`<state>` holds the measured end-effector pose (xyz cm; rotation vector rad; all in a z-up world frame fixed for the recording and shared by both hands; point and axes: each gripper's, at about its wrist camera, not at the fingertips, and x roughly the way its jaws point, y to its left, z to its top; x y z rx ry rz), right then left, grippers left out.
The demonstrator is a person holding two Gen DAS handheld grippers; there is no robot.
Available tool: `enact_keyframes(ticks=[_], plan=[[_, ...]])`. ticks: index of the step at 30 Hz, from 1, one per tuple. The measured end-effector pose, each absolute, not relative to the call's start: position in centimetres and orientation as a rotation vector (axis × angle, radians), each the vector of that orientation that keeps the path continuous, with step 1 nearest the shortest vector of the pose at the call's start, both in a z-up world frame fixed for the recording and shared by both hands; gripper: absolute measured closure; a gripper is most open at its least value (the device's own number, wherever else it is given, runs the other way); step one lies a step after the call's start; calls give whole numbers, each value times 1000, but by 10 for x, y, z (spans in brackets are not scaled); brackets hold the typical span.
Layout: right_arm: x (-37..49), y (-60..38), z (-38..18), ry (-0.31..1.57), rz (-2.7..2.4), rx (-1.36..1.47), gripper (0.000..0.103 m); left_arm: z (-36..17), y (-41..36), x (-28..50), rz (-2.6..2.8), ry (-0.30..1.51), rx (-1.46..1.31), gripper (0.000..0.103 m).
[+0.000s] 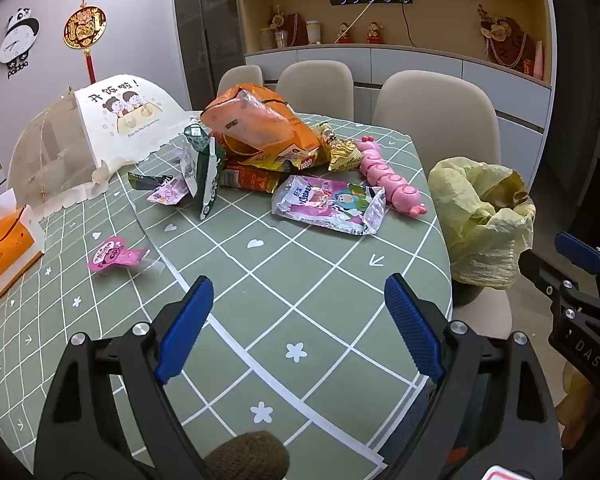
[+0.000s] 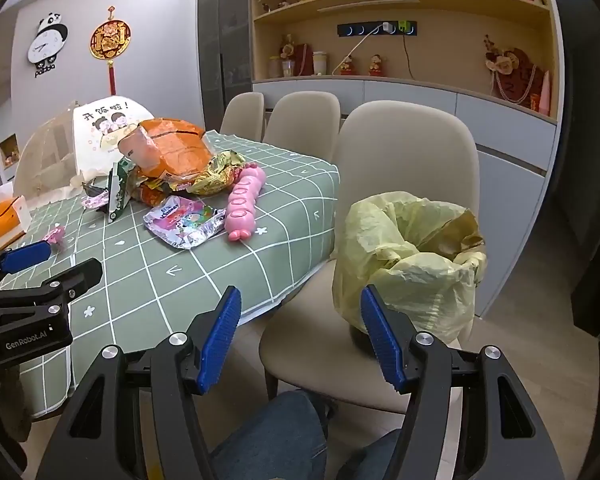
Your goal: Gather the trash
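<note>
Dining table point(image 1: 300, 264) still carrying wrappers point(image 1: 328, 204) far centre; lined bin point(image 2: 412, 256) waiting on right chair. You are holding left gripper point(image 1: 300, 320) and right gripper point(image 2: 300, 336) apart, empty; collecting not yet starting.

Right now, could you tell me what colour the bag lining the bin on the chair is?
Pale yellow bin bag, clearest in the right wrist view.

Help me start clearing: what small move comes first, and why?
Probably ease the left hand-held gripper forward to the pink wrapper. Both grippers are open and empty, and it lies flat near the bin bag.
</note>
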<state>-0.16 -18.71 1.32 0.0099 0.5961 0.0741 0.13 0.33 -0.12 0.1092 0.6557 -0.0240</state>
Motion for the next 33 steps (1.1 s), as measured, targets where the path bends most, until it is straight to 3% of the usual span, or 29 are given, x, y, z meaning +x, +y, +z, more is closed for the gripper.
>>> enact_keyframes(ticks=[33], plan=[[-4, -192, 11, 602, 82, 25, 44, -3, 1, -1, -25, 660, 112, 20]])
